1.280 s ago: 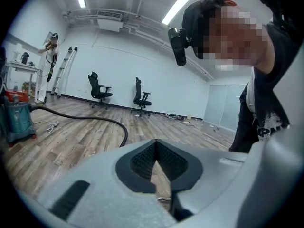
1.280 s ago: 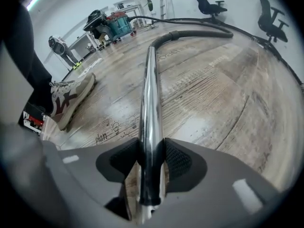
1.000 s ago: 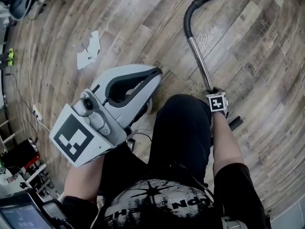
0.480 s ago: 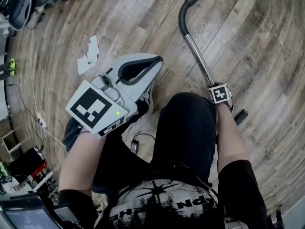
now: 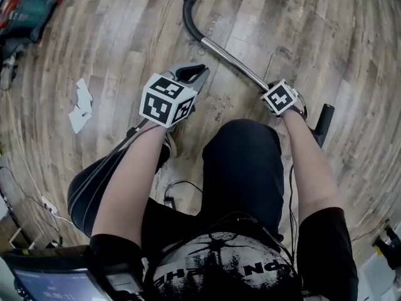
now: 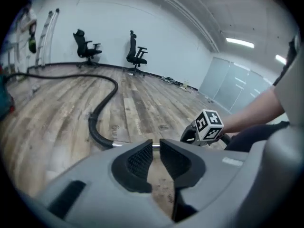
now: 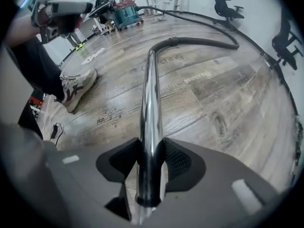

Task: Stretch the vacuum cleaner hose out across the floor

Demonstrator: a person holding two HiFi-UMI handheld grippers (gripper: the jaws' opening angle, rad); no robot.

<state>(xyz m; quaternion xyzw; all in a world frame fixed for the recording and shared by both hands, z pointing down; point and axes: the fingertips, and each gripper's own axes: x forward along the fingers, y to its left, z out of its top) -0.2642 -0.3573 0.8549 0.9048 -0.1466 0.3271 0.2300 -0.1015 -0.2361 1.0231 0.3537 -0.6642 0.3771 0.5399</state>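
The vacuum's chrome tube runs up-left from my right gripper into the black hose, which curves off the top of the head view. In the right gripper view, the right gripper is shut on the chrome tube, pointing straight down at the floor; the hose bends away beyond it. My left gripper hovers low over the floor just left of the tube. Its jaws have just been opening and stand a narrow gap apart with nothing between them. The hose snakes across the floor ahead.
Paper scraps lie on the wooden floor to the left. A green machine stands at the far left corner. Two office chairs stand by the far wall. A thin cable lies near the person's shoe.
My left gripper has dropped from close to the camera down towards the floor beside the tube. The right gripper has risen a little with the tube, which now angles up-left.
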